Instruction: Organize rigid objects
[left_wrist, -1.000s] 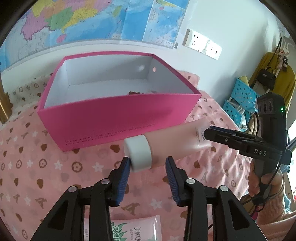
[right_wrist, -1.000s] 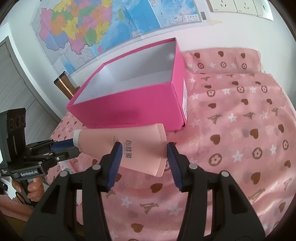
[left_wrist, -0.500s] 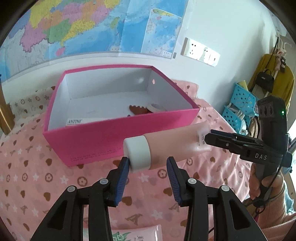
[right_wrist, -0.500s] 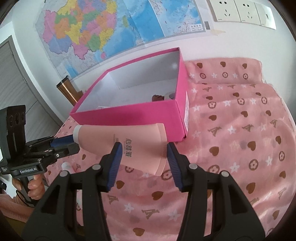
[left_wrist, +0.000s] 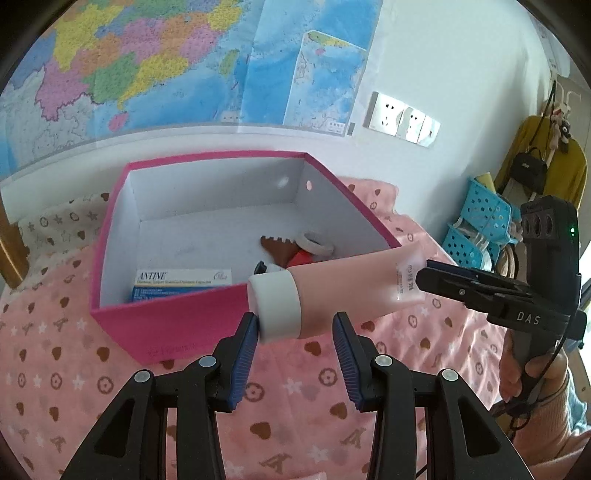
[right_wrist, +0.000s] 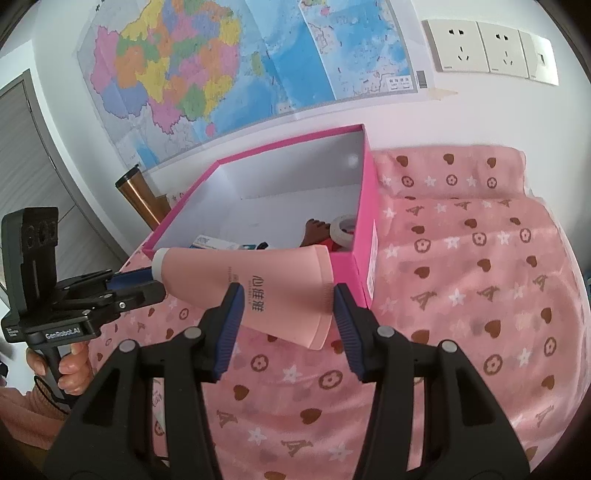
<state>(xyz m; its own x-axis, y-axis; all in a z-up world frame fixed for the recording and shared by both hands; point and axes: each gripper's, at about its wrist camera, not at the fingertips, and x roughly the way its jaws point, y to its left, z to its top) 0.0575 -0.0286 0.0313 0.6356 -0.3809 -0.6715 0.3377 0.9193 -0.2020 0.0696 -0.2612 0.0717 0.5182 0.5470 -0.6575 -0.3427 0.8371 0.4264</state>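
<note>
**Above the box's front edge: tube carried by both grippers**

Over the pink bed cover (left_wrist: 74, 369), the pink tube (left_wrist: 343, 291) hangs roughly level, clear of the cover, right in front of the pink box (left_wrist: 184, 325) and at about rim height.

- Left gripper (left_wrist: 294, 345): clenched on the white cap (left_wrist: 275, 306). Left pad is against the cap end; the right pad's contact is hidden behind the tube body, so that side I can't confirm. From the right wrist camera the same gripper (right_wrist: 147, 280) reaches in from the left and meets the cap.
- Right gripper (right_wrist: 288, 317): grasping the flat crimped end of the tube (right_wrist: 258, 288), both blue pads beside its edges. From the left wrist camera it (left_wrist: 432, 273) comes in from the right and meets the tube's tail.
- A hand (left_wrist: 521, 373) holds the right gripper's handle; another hand (right_wrist: 70, 365) holds the left one.

Box is open-topped, white inside, sitting on the bed against the wall. Contents: a blue-and-white carton (left_wrist: 181, 282) at the near left, a brown comb-like piece (left_wrist: 279, 247), a white ring (left_wrist: 316, 242), something red (left_wrist: 301, 258), partly hidden by the tube.

Background: map (left_wrist: 147, 59) on the wall, wall sockets (left_wrist: 402, 120), blue baskets (left_wrist: 480, 229) at right, a copper-coloured flask (right_wrist: 138, 195) behind the box's left corner.
</note>
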